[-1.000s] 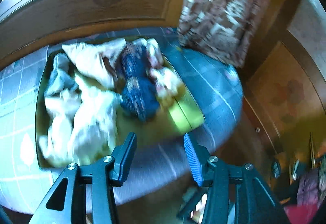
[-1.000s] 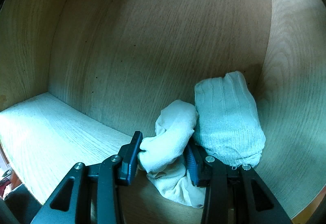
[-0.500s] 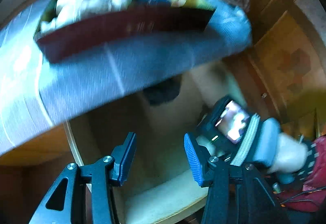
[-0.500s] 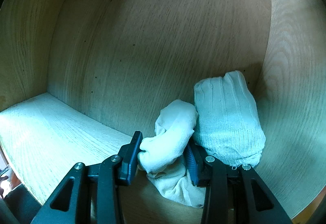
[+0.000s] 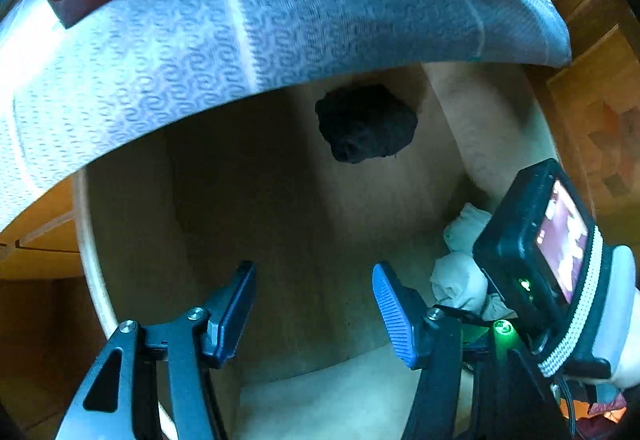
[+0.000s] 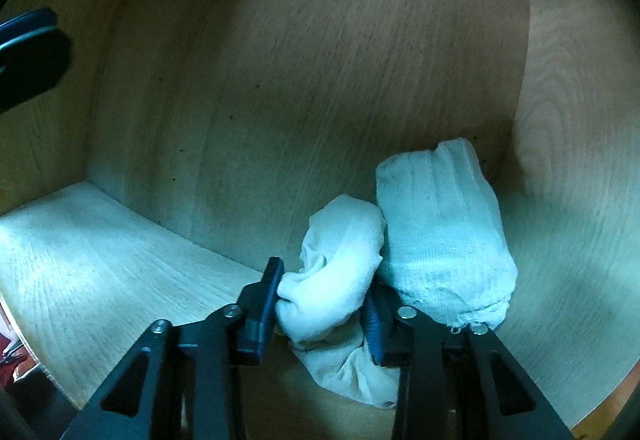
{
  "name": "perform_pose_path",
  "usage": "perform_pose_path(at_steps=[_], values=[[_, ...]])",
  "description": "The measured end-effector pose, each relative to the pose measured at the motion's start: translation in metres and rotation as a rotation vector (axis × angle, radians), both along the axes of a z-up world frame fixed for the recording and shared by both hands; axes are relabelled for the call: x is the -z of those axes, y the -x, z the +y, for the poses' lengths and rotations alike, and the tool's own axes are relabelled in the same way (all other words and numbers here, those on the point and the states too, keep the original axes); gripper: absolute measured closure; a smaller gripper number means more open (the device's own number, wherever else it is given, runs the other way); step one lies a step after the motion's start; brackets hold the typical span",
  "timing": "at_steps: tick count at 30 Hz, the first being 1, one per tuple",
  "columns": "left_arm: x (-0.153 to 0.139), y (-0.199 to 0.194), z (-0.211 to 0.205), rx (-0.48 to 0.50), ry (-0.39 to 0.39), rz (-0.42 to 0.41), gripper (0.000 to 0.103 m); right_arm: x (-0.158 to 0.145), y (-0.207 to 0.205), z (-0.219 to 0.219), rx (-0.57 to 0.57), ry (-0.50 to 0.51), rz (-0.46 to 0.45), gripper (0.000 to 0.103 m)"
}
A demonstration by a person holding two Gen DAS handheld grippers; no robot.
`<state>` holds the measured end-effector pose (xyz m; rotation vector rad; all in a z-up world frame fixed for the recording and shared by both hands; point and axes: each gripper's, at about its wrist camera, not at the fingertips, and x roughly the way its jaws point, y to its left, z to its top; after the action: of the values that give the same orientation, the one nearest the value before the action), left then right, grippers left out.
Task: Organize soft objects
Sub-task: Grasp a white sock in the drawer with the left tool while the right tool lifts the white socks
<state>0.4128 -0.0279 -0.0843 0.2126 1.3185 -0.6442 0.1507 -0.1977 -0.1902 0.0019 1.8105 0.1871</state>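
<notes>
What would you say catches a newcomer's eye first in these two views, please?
Probably the right claw, pressed on a crumpled white sock in the near corner of a pale wooden drawer, right beside a neatly rolled white sock. Next, a dark bundle alone at the far end, and the empty left claw open over the bare middle.

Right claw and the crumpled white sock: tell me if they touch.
Touching. The right wrist view shows the right claw with both pads pressed into the crumpled white sock.

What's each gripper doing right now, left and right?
Left gripper: open, nothing between its fingers, jaws just opened wider.
Right gripper: shut on the white sock bundle, jaws just closed further.
</notes>
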Motion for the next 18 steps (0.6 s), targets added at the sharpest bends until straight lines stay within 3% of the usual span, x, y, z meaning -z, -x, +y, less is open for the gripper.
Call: perform_pose_path(at_steps=[6,18], values=[[0.014,0.003,0.005,-0.027,-0.005,0.041,0.042,-0.006,0.000,-0.002,0.013,-0.024,-0.032,0.081],[0.030,0.002,0.011,-0.087,0.023,0.120,0.042,-0.049,-0.003,-0.034,0.150,-0.160,-0.144,0.084]])
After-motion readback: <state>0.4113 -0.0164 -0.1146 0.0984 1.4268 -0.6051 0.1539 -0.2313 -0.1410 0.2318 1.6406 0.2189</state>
